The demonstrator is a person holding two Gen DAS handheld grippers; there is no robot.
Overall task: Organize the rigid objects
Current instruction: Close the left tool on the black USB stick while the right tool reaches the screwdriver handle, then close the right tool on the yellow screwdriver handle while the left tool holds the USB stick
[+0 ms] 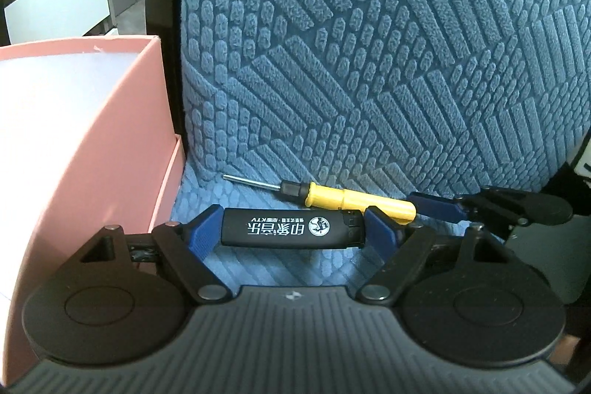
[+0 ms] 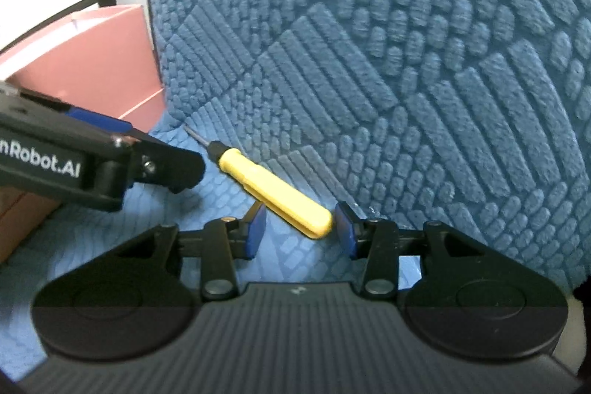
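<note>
A black lighter (image 1: 291,229) with white print lies crosswise between my left gripper's blue pads, which press on its two ends. My left gripper (image 1: 291,228) is shut on it, just above the blue seat. A yellow-handled screwdriver (image 1: 347,200) lies on the seat at the foot of the backrest, just behind the lighter. In the right wrist view my right gripper (image 2: 299,228) is open, and the butt of the screwdriver's handle (image 2: 280,192) sits between its pads (image 2: 256,228) without visible contact. The right gripper's fingers (image 1: 439,207) also show at the right of the left wrist view.
An open pink box (image 1: 122,143) with a white inside stands to the left of the seat, close to my left gripper; it also shows in the right wrist view (image 2: 92,69). The textured blue backrest (image 1: 369,43) rises right behind the objects. My left gripper's body (image 2: 92,161) reaches in from the left.
</note>
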